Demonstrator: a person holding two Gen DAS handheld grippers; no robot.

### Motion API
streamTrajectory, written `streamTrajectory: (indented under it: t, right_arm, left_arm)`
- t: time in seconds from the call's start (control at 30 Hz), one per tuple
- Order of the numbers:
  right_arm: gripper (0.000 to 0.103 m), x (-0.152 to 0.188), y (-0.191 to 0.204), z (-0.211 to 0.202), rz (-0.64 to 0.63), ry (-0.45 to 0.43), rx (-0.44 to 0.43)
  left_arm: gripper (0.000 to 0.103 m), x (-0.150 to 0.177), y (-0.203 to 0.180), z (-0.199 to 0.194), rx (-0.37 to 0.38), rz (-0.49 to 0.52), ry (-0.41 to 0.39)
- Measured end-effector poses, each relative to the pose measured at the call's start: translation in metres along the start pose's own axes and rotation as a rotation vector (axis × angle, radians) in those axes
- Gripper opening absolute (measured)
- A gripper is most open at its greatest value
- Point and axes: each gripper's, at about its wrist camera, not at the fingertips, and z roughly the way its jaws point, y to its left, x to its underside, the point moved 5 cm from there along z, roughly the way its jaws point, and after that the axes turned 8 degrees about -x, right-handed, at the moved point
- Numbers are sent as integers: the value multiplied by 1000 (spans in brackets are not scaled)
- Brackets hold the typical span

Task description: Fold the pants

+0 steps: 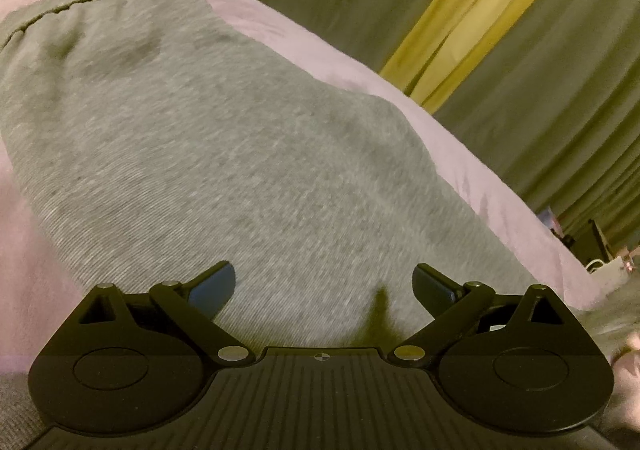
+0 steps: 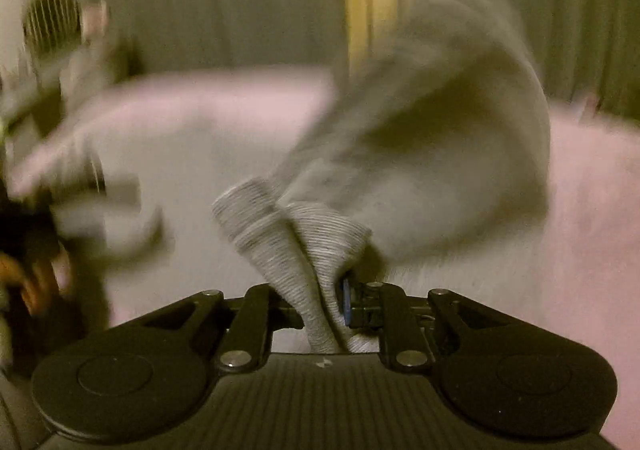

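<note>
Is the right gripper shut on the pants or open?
Shut on them: the right gripper pinches a bunched ribbed edge of the grey pants between its fingers.

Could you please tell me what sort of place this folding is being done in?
Probably a bedroom at home: grey pants lie on a soft pink cover like a bed, with pleated curtains hanging close behind.

The sweatpants (image 1: 224,169) are grey heathered knit with ribbed cuffs (image 2: 280,242), lying on smooth, matt pink bedding (image 1: 460,153), while both grippers look matt black plastic with shiny metal pins (image 1: 235,352).
</note>
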Motion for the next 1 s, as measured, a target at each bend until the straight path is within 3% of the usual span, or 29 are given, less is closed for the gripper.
streamTrajectory:
  t: [0.03,0.07,0.23,0.4,0.53,0.63,0.7,0.77,0.83,0.87,0.9,1.0]
  right_arm:
    - [16,4,0,15,13,67,20]
    - [16,5,1,20,24,76,31]
    - [16,7,-1,6,55,28,15]
    - [16,1,24,-21,-13,-104,25]
    - [16,2,41,-17,-39,-95,-10]
    - [36,11,47,5,-66,17,-33]
    - [64,17,50,5,-39,55,-119]
    - [73,15,49,-8,4,2,-222]
    - [77,9,35,-24,126,-68,-324]
    - [85,6,23,-30,198,-105,-343]
    - [91,4,8,-35,278,-143,-327]
    - [91,13,-37,-35,492,-158,-237]
  left_arm:
    - [100,0,0,0,2,-3,1]
    - [100,-1,0,0,2,-5,2]
    - [100,-2,-1,1,8,-16,5]
    - [100,-2,-1,0,11,-23,2]
    - [100,-2,-1,0,14,-30,4]
    - [100,-1,-2,-1,10,-14,1]
    - [100,-1,-3,-2,10,-10,2]
    - [100,-1,-3,-2,10,-10,3]
    - [100,-1,-4,0,5,-6,4]
    - [100,-1,-5,1,1,0,3]
    - [100,-1,-7,1,-3,8,2]
    - [100,0,-10,1,-17,33,-2]
